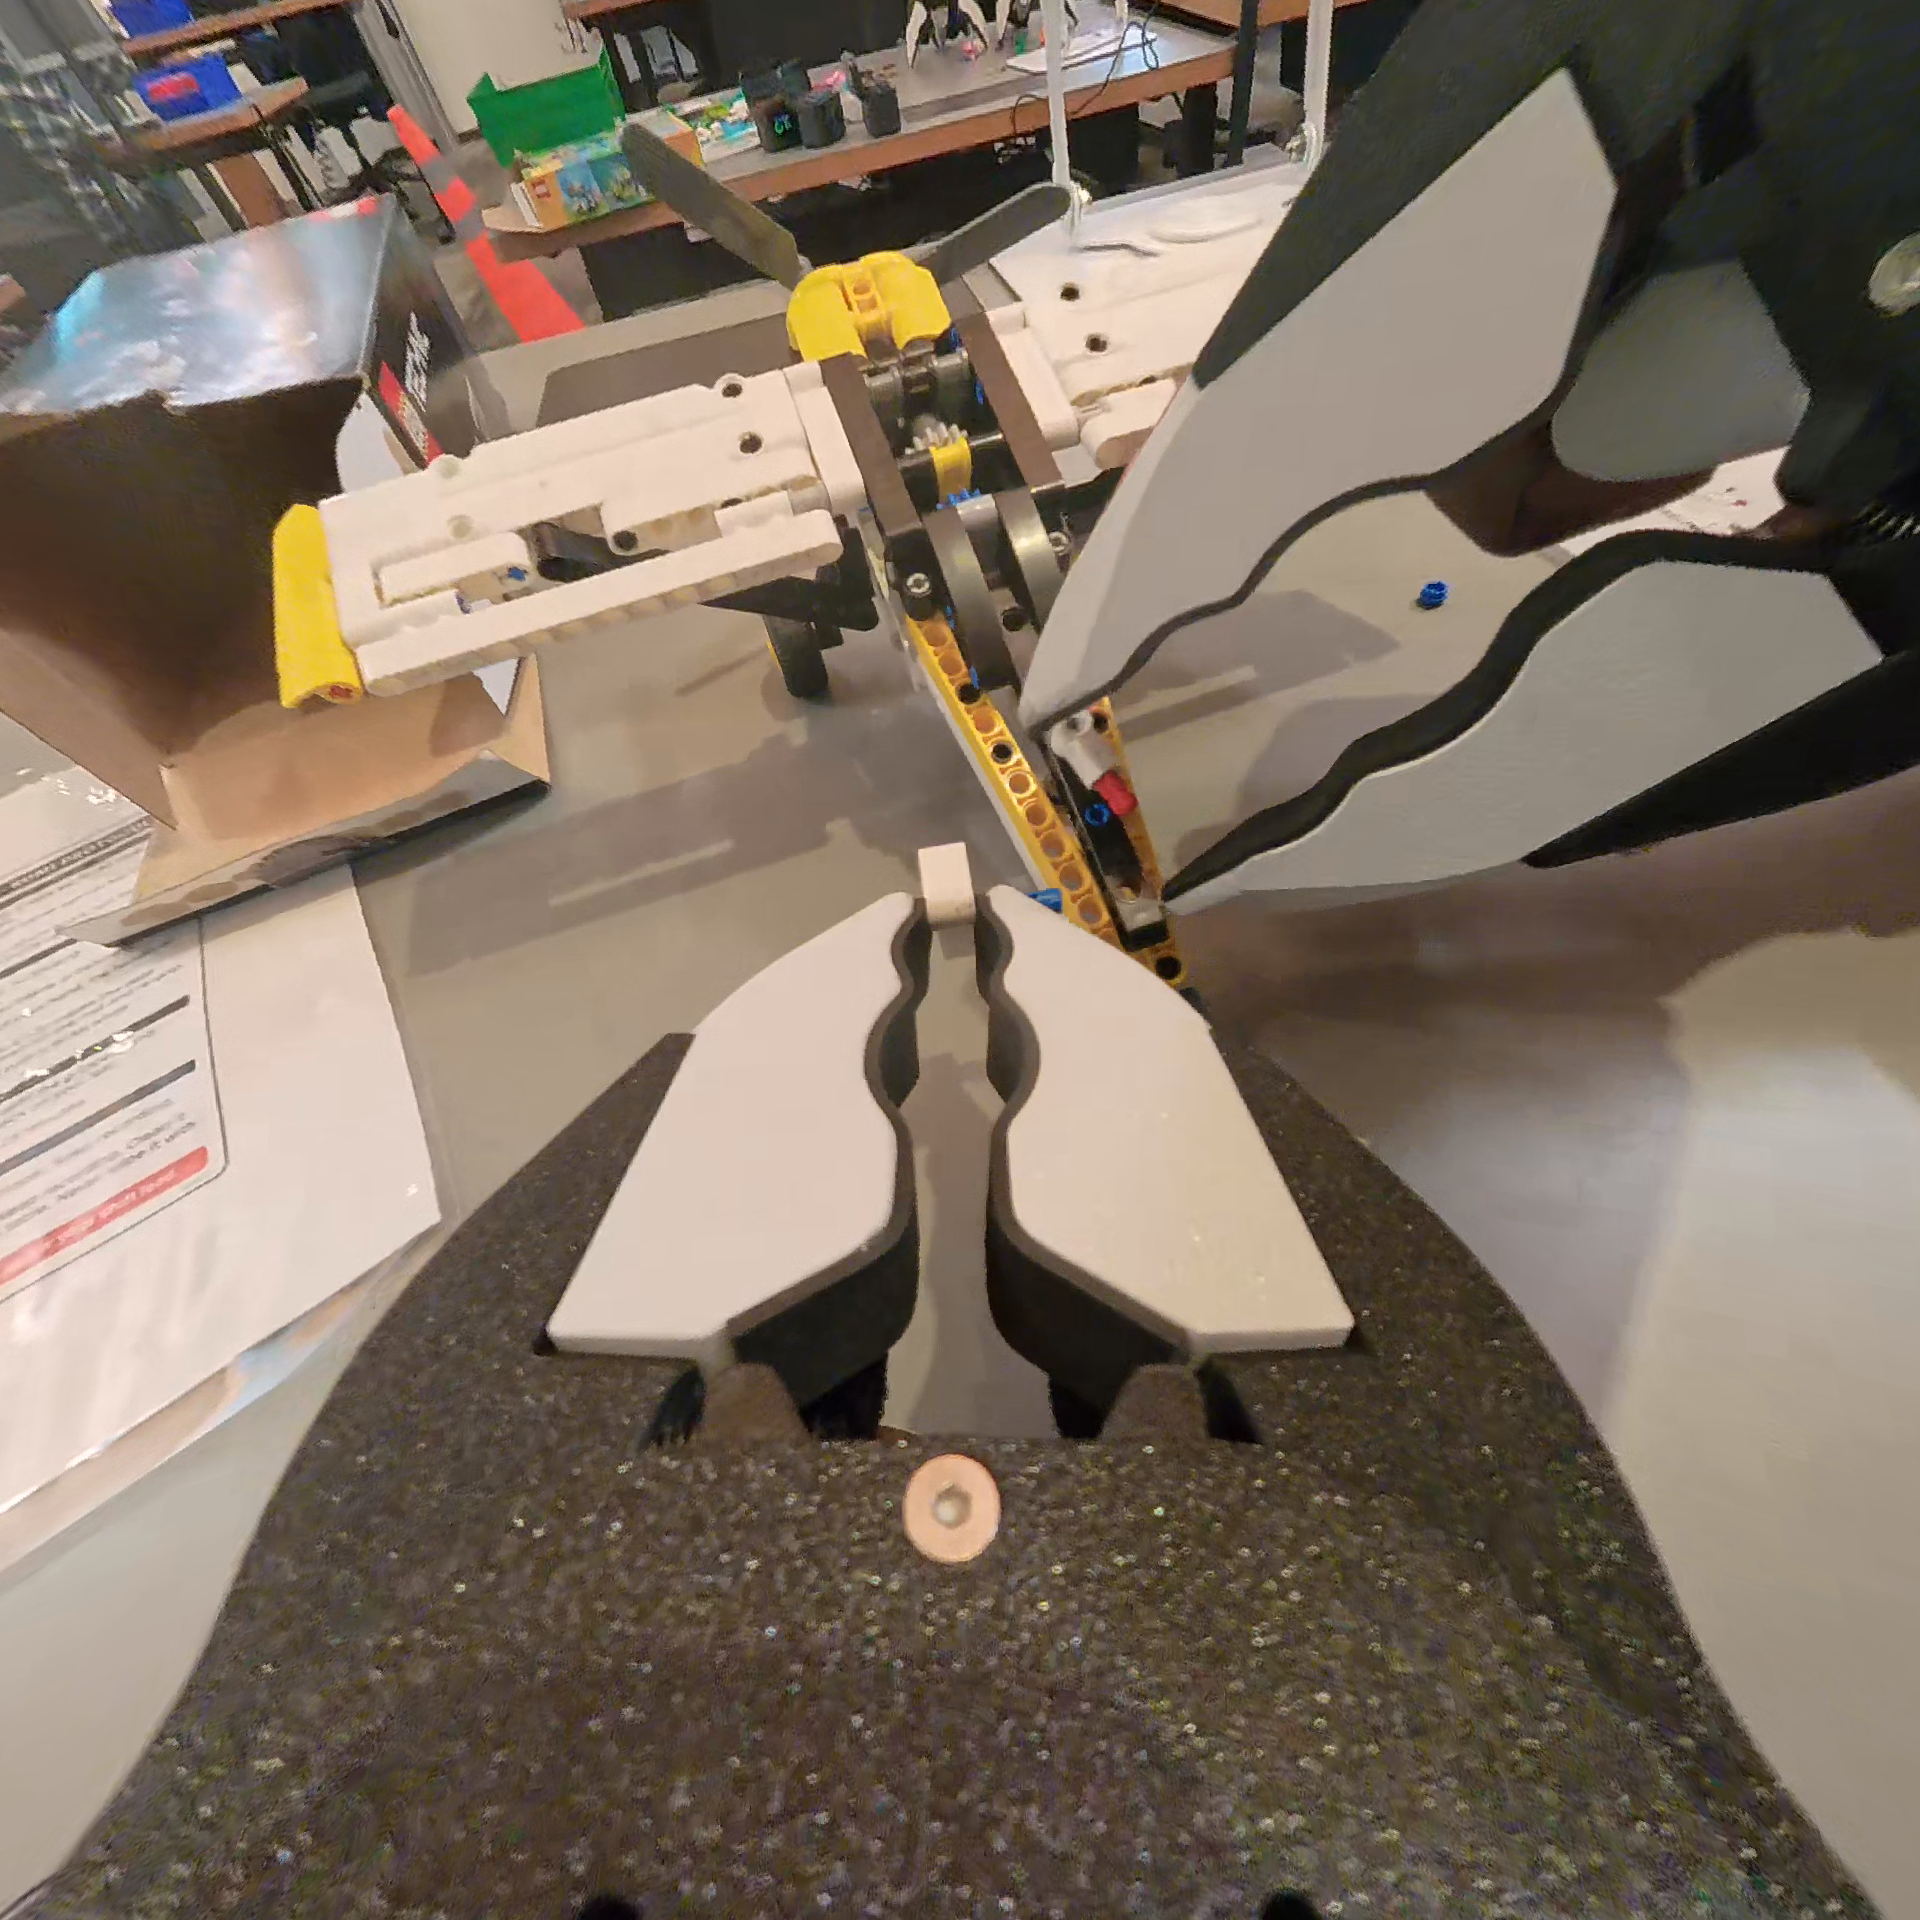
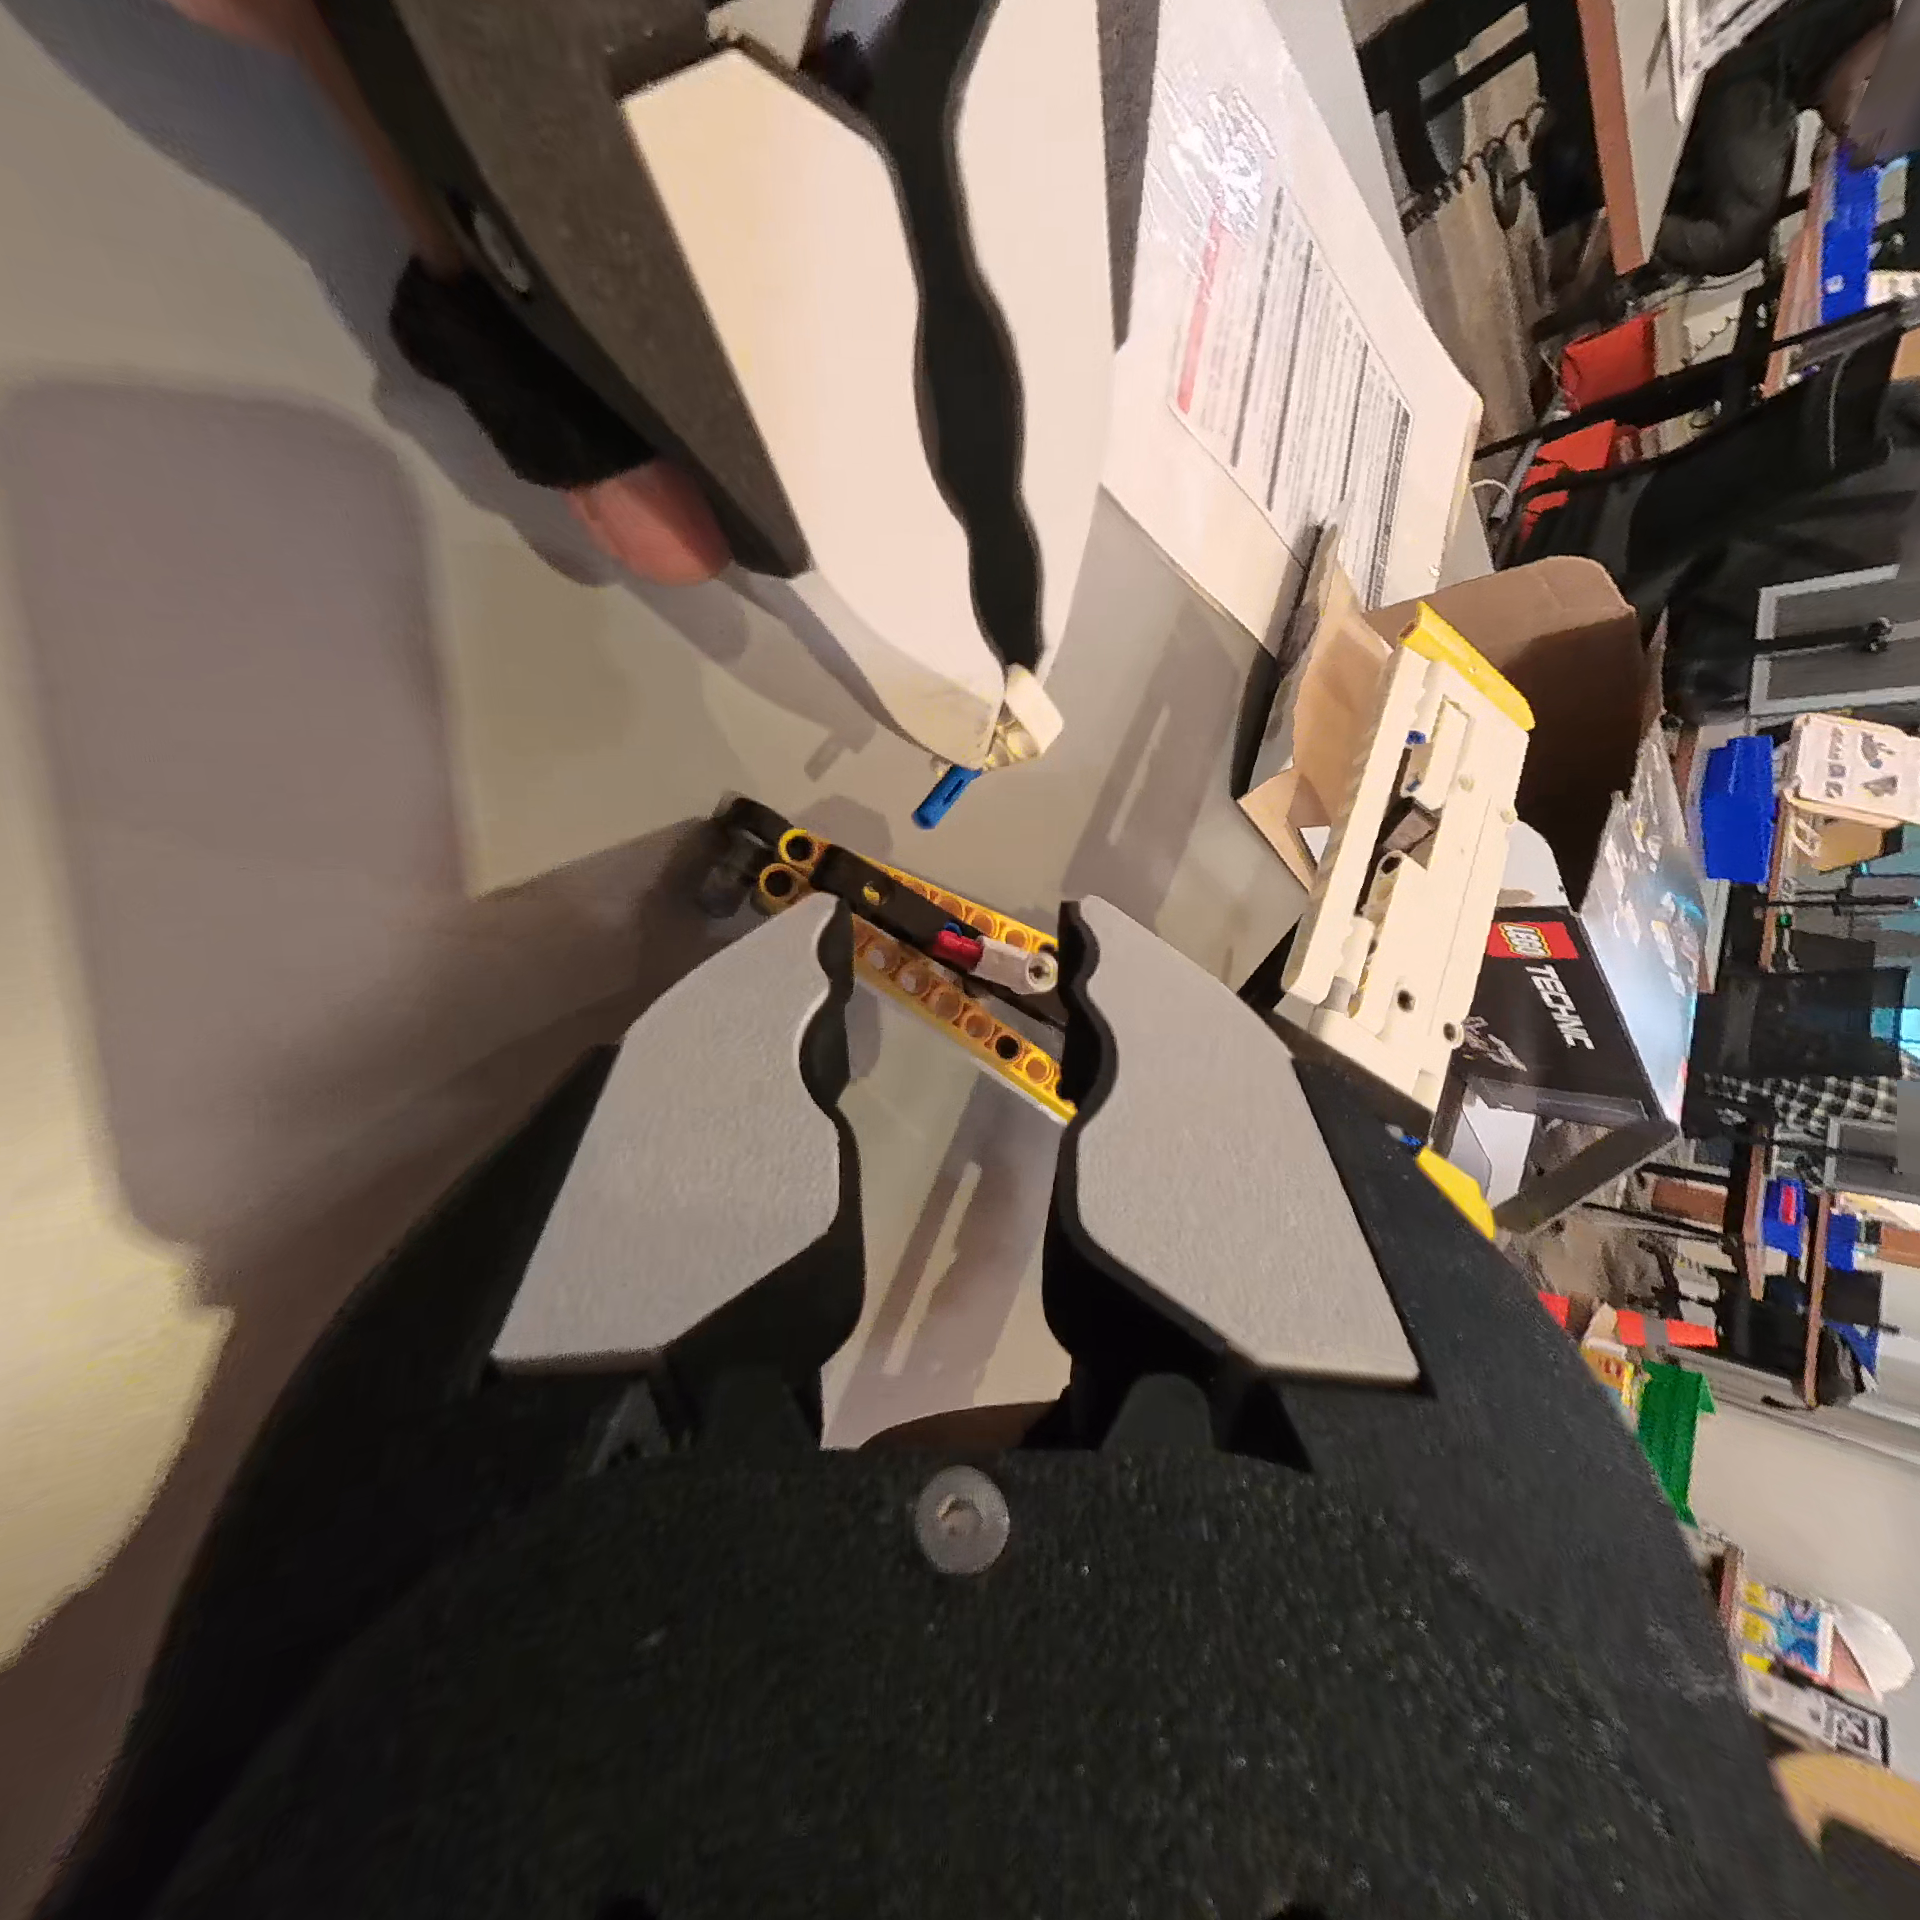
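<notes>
Our left hand-held gripper [image 1: 948, 914] pinches a white piece [image 1: 945, 883] (blue pin [image 2: 945, 795] attached). Our right hand-held gripper [image 2: 951, 956] gapes, astride the yellow beam [image 2: 935, 987], just beside it.

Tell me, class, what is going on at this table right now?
A person works two handheld grippers over a brick-built model plane on a grey table. The left gripper pinches a small white piece with a blue pin. The right gripper is open, its fingers straddling the plane's yellow tail beam.
</notes>
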`<state>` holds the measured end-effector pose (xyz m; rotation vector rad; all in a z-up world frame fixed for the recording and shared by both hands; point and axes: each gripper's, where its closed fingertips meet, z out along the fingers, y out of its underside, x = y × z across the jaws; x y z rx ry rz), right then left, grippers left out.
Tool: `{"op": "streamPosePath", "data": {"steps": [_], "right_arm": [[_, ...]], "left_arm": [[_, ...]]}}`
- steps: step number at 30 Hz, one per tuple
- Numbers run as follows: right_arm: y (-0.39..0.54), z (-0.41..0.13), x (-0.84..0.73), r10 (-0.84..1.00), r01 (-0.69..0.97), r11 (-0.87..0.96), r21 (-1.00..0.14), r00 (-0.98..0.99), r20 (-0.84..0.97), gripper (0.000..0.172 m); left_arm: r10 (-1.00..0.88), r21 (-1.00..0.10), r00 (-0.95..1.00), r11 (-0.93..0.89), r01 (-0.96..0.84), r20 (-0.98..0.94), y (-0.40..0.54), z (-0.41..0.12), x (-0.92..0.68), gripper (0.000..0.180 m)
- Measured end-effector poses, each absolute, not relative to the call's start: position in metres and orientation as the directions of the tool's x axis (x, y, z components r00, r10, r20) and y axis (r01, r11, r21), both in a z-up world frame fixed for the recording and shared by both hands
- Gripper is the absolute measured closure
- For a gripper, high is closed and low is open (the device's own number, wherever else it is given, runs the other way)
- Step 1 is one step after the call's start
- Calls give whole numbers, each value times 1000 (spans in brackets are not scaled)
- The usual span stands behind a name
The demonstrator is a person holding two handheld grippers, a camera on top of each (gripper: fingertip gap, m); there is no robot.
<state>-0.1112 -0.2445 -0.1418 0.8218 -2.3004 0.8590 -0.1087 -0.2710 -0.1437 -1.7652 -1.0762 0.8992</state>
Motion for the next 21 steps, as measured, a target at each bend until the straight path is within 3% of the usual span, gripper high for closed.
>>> {"op": "streamPosePath", "data": {"steps": [7, 21], "right_arm": [[-239, -144, -104, -223, -639, 599, -483, -713, 665, 135], [-244, -147, -110, -125, -632, 576, -519, -696, 707, 140]], "left_arm": [[915, -907, 379, -268, 326, -134, -263, -148, -106, 172], [928, -894, 368, -217, 392, -63, -261, -153, -106, 172]]}}
